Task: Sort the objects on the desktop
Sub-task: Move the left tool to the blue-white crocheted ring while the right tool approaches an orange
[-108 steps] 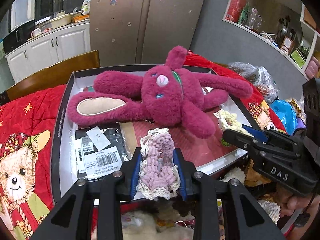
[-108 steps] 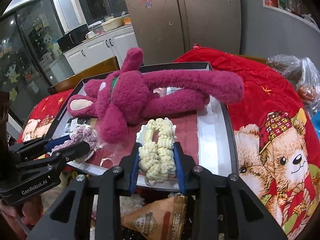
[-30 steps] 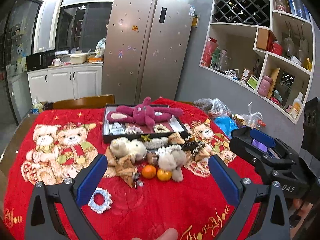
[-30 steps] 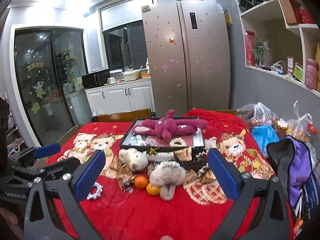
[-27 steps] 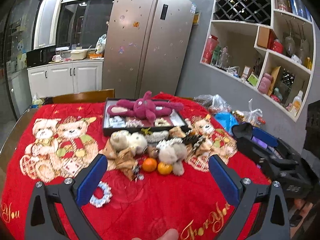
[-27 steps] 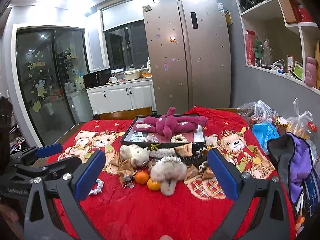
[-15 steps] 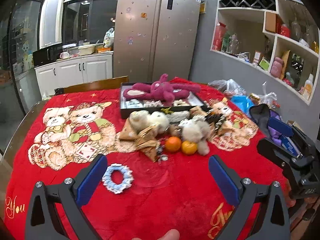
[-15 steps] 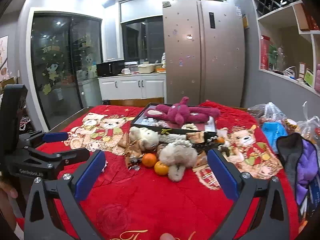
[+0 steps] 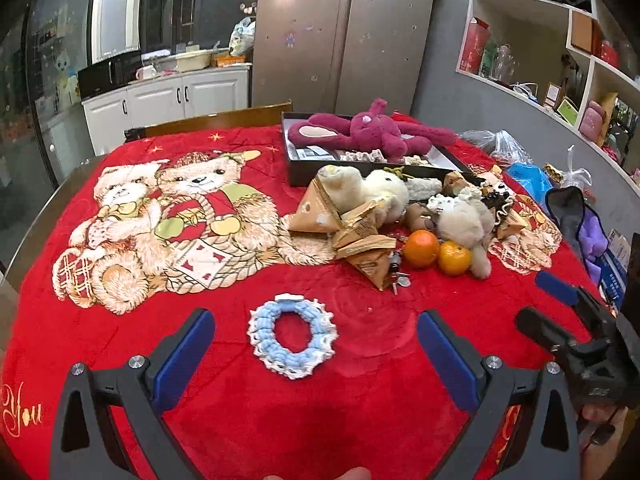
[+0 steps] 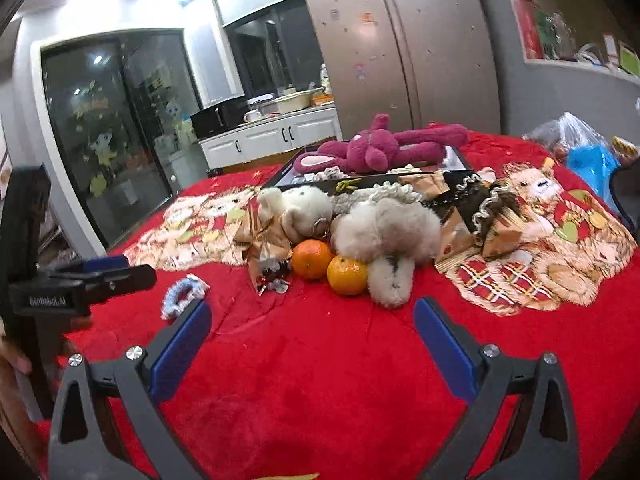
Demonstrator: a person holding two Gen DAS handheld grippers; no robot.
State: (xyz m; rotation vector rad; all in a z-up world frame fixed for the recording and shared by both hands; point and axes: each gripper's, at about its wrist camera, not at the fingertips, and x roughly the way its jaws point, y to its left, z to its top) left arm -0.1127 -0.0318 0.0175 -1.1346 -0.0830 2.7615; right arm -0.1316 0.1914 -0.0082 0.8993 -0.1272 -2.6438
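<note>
On the red bear-print table [image 9: 224, 420], the left tongs [image 9: 314, 342] hang spread wide and empty, lined up on the blue crocheted scrunchie [image 9: 292, 338] that lies flat and alone between the blue pads, touching neither. The right tongs [image 10: 312, 330] are also spread and empty, facing two oranges [image 10: 330, 266] and a fluffy beige plush [image 10: 386, 236] in the pile. Behind the pile sits the black tray [image 9: 296, 176] with the magenta rabbit [image 9: 368, 132] sprawled across it; that looks like the sorting destination.

My read: the scrunchie is next. The risks? It's soft and low, so a shallow close could slide over the top, or the pads could snag the plush cloth and drag it. It's floppy too, so a pinch on one edge may let it slip on the carry over the clutter.
</note>
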